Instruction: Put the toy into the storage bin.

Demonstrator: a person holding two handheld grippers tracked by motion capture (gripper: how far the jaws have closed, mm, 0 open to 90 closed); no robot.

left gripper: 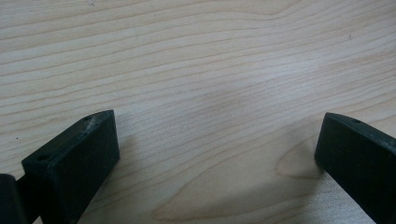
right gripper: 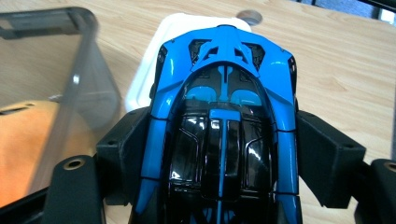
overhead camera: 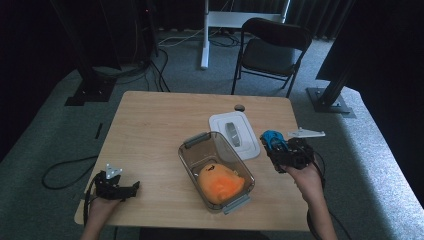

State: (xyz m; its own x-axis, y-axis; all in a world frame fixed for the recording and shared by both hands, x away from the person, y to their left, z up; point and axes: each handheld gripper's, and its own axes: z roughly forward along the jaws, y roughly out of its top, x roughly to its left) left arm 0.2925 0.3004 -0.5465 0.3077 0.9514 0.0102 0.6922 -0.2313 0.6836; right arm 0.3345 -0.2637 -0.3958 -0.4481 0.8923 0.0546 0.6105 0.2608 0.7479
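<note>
A blue and black toy car (right gripper: 224, 126) sits between the jaws of my right gripper (overhead camera: 274, 145), which is shut on its sides and held above the table, right of the clear plastic box (overhead camera: 192, 159). The car (overhead camera: 273, 138) points toward the white lid (overhead camera: 250, 147). An orange plush toy (overhead camera: 220, 183) lies inside the box; its orange shows through the box wall (right gripper: 86, 100). My left gripper (overhead camera: 131, 190) rests near the table's front left corner, its jaws wide apart over bare wood (left gripper: 210, 93) with nothing between them.
The white lid (right gripper: 144, 79) lies flat behind the box on the wooden table (overhead camera: 150, 125). A small dark round disc (overhead camera: 239, 107) sits near the far edge. A black folding chair (overhead camera: 270, 50) and a white desk leg (overhead camera: 204, 35) stand beyond the table.
</note>
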